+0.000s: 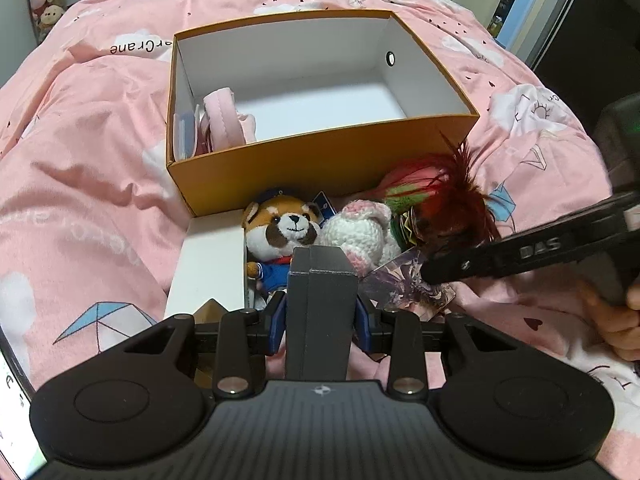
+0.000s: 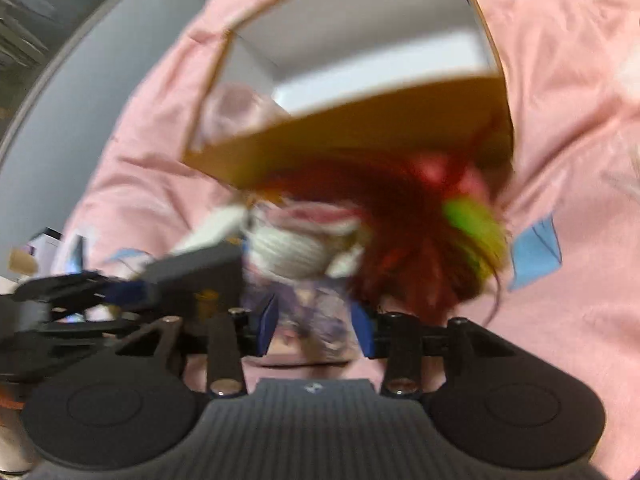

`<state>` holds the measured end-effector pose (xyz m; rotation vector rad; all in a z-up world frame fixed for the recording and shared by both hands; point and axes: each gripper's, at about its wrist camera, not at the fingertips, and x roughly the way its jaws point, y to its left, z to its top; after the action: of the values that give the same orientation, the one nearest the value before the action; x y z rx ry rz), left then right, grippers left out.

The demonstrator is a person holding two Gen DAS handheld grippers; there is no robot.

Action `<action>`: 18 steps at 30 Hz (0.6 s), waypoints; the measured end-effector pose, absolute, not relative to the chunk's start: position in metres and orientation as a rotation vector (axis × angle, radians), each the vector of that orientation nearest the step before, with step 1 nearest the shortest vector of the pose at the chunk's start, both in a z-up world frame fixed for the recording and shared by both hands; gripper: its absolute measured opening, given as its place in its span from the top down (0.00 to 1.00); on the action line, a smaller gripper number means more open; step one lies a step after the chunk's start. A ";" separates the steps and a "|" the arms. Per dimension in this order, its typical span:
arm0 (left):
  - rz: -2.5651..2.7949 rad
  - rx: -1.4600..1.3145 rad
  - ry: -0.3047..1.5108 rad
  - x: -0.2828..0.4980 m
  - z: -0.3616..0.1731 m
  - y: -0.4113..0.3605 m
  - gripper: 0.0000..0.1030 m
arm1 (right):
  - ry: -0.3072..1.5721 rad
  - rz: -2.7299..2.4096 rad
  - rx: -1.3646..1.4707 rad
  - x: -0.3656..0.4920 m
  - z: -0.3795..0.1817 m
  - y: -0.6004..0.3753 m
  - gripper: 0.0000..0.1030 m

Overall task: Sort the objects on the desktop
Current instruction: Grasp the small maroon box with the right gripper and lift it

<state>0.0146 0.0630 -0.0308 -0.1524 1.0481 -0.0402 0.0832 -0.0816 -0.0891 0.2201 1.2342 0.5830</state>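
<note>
Left tongs [image 1: 322, 312] clamp a stiff, light grey box [image 1: 320, 296] just before the orange box [image 1: 320, 156]. Right tongs [image 2: 316, 326] stand apart around a slippery printed card [image 2: 316, 312]; pinch its edge.

Blurred orange box [image 2: 360, 120] on pink bedding [image 2: 560, 120], red feather toy [image 2: 400, 240], purple card [image 2: 316, 320] between right gripper [image 2: 316, 324] pads

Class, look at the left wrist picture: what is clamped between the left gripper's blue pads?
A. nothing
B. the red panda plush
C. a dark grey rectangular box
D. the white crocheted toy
C: the left gripper has its blue pads pressed on both sides of the dark grey rectangular box, which stands upright between them.
</note>
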 end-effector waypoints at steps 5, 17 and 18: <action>-0.036 -0.160 1.058 0.016 -0.034 0.063 0.61 | 1.342 0.613 0.331 0.097 -0.125 -0.092 0.53; -0.027 -0.172 1.060 0.017 -0.036 0.068 0.62 | 1.406 0.717 0.418 0.105 -0.155 -0.081 0.34; -0.026 -0.174 1.060 0.017 -0.036 0.069 0.62 | 1.401 0.716 0.408 0.104 -0.153 -0.082 0.38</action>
<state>0.0173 0.0688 -0.0360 -0.1738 1.0596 -0.0261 0.1036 -0.0817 -0.1530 0.4078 1.4012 0.7159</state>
